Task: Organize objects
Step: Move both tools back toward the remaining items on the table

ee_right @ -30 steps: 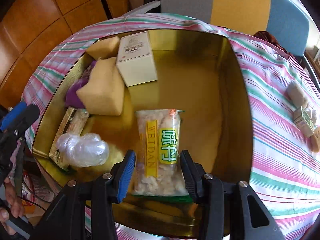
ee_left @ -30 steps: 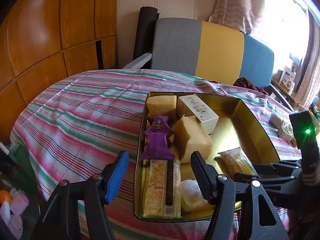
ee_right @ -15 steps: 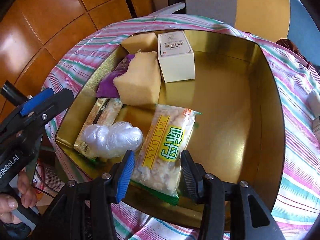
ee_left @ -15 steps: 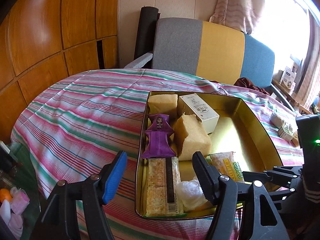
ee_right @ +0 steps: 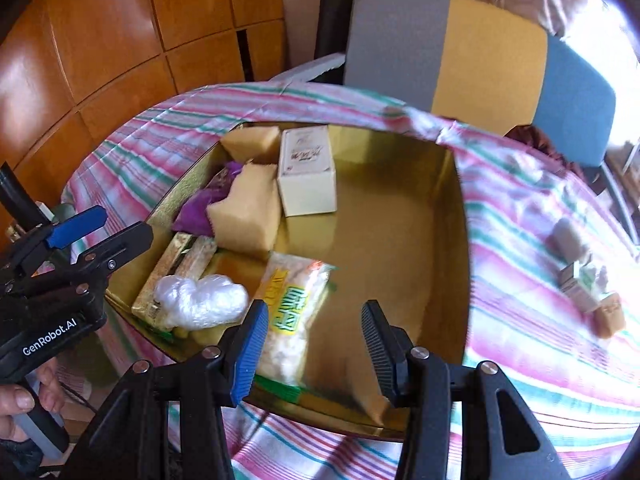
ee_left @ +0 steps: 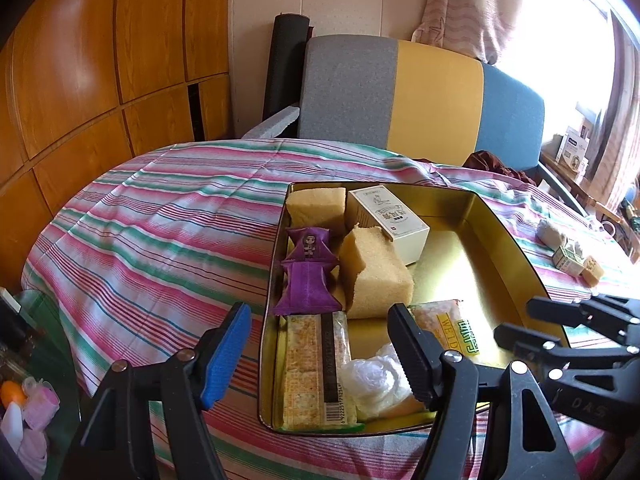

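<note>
Gold tin (ee_left: 508,240): sponges, box, snacks (right half bare).

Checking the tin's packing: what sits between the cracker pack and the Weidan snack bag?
A crumpled clear plastic wrap, shown in both wrist views, lies between cracker pack and snack bag.

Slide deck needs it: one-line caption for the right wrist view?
Right gripper open above the gold tin, the snack packet lying inside beside its blue pad.

Blown-out window (ee_left: 560,60) glare, right view motion-blurred
</note>
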`<state>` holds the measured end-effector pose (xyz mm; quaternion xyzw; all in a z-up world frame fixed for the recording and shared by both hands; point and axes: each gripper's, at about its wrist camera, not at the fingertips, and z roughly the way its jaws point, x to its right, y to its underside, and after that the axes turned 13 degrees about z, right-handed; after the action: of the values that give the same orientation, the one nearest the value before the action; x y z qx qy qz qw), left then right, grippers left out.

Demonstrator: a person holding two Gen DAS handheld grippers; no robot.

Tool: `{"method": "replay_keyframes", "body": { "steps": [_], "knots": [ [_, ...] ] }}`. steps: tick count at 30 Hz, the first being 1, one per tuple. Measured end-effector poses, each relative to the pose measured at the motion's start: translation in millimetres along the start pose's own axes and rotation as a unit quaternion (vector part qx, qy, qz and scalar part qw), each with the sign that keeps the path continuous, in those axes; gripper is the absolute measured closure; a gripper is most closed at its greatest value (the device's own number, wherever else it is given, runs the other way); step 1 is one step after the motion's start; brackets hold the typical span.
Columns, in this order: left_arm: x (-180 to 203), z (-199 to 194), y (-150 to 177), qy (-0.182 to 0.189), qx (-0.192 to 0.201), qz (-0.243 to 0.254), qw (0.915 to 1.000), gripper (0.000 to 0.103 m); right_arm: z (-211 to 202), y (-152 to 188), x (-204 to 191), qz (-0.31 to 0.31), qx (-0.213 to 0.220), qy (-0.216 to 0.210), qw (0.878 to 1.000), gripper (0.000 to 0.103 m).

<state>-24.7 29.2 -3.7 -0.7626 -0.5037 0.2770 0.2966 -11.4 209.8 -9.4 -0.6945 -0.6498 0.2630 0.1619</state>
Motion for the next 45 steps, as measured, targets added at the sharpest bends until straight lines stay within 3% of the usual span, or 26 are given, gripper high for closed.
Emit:
{"method": "replay_keyframes", "body": {
  "steps": [20,36,41,45],
  "knots": [
    [25.5,-0.1,-8.8,0.005,-0.002,0.036,0.9993,0.031,-29.8,-6.9,37.7,0.016,0.055,0.055,0.997,0.054],
    [47.9,5.8,-21.0,0.014,-0.003,0.063,0.9979,0.031,-31.8,-12.0,67.5,0.02,0.057,0.079,0.995,0.054],
    [61.5,5.5,-33.4,0.019,0.006,0.085,0.9961,0.031,-30.9,-17.7,94.3,0.018,0.043,0.095,0.994,0.054],
    [78.8,6.2,-48.8,0.017,0.017,0.115,0.9931,0.031,-30.9,-24.0,136.4,0.037,0.039,0.133,0.99,0.054]
  ]
}}
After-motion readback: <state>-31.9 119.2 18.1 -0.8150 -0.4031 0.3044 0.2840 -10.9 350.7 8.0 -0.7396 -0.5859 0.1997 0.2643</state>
